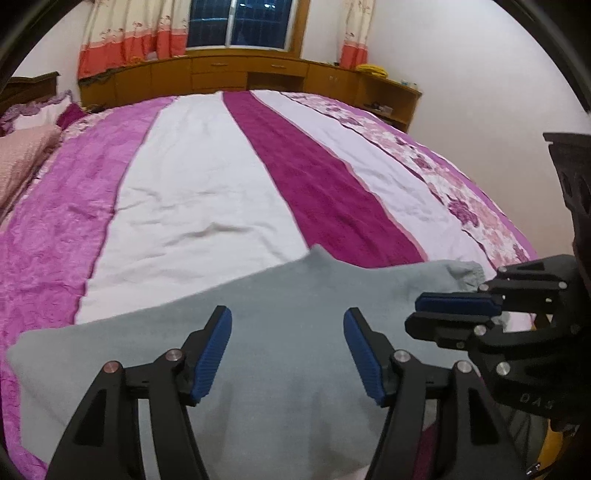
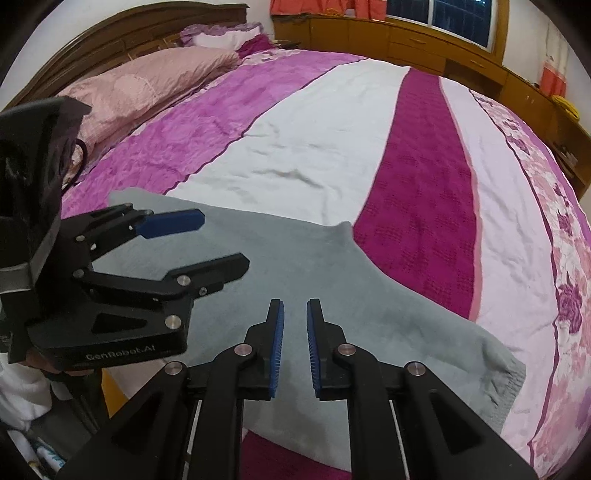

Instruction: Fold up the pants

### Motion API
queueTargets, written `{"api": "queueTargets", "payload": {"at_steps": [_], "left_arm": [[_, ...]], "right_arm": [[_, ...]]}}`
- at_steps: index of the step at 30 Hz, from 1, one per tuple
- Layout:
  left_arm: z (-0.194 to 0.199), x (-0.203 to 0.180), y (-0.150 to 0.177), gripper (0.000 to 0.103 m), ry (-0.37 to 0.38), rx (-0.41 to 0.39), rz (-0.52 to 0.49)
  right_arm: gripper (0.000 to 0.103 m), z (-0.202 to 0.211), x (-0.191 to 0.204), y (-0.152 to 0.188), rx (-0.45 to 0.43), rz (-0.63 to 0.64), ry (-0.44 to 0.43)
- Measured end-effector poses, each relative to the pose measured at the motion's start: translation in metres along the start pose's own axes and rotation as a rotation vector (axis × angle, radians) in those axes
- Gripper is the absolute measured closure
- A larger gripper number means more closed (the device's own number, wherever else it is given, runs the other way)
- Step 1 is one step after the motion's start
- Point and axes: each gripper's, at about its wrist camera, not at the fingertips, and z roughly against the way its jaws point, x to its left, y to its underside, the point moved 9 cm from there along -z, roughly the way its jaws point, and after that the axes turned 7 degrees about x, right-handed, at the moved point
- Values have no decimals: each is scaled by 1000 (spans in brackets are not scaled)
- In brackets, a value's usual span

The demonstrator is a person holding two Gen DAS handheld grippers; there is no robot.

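Lying under both sets of fingers, the grey pants (image 1: pixel 280 332) rest flat; left gripper (image 1: pixel 287 314) gapes empty, right gripper (image 2: pixel 295 306) seems nearly closed, holding nothing.

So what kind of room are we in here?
Most likely a home bedroom: a large bed with a striped purple bedspread, pillows against a wooden headboard, and a curtained window above wooden cabinets.
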Motion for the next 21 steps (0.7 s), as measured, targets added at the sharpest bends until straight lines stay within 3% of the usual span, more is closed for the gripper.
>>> {"api": "queueTargets", "payload": {"at_steps": [9, 21], "left_arm": [[16, 42, 11, 36, -52, -2, -7], [34, 124, 39, 36, -137, 32, 55]], "right_arm": [[89, -8, 27, -23, -28, 31, -23], [88, -39, 77, -37, 34, 121, -59]]}}
